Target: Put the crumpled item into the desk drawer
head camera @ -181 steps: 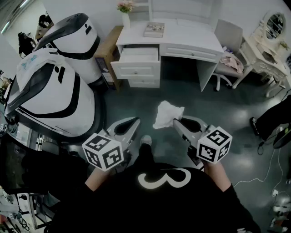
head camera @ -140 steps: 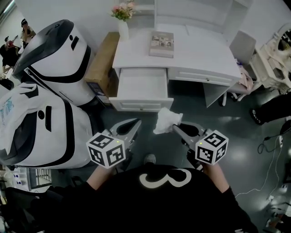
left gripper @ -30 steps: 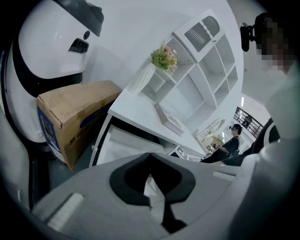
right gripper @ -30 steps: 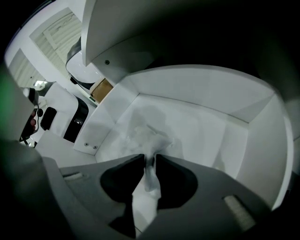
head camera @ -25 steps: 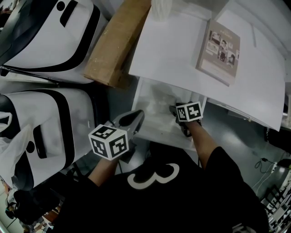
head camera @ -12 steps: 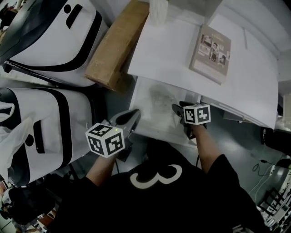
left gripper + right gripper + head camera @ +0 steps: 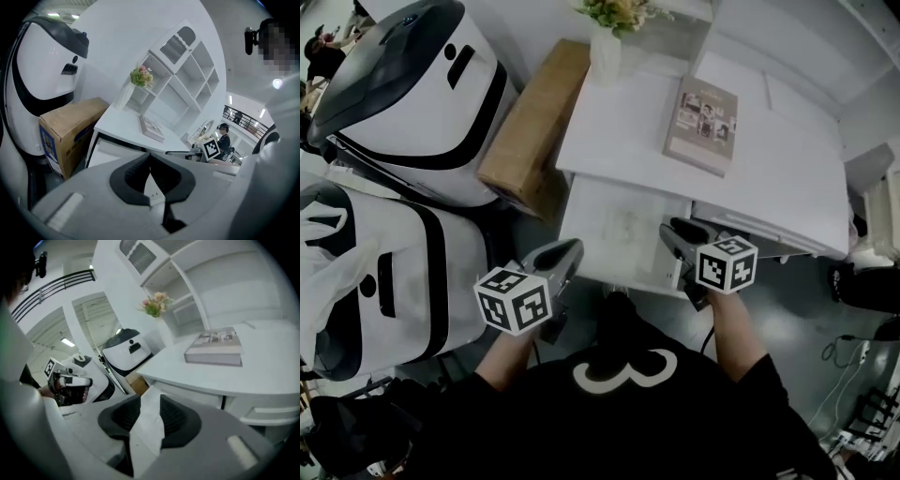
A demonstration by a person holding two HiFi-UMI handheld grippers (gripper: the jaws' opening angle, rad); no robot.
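Observation:
The white desk (image 7: 769, 178) has its top left drawer (image 7: 619, 278) pulled out. A pale crumpled item (image 7: 623, 225) lies inside the drawer, faint against the white bottom. My right gripper (image 7: 667, 228) hovers over the drawer's right side, clear of the item. Its jaws stand apart and are closing, with only white drawer surface showing through the gap (image 7: 146, 401). My left gripper (image 7: 575, 246) hangs just outside the drawer's front left corner. Its fingertips meet (image 7: 150, 161) and hold nothing.
A book (image 7: 700, 112) and a vase of flowers (image 7: 609, 37) stand on the desk top. A cardboard box (image 7: 525, 141) leans against the desk's left side. Two large white-and-black machine shells (image 7: 403, 84) (image 7: 384, 272) crowd the left. Grey floor lies at the right.
Earlier my right gripper carried the crumpled item to the drawer. Over the last second it has pulled back from inside the drawer toward the front, and the item stays in the drawer.

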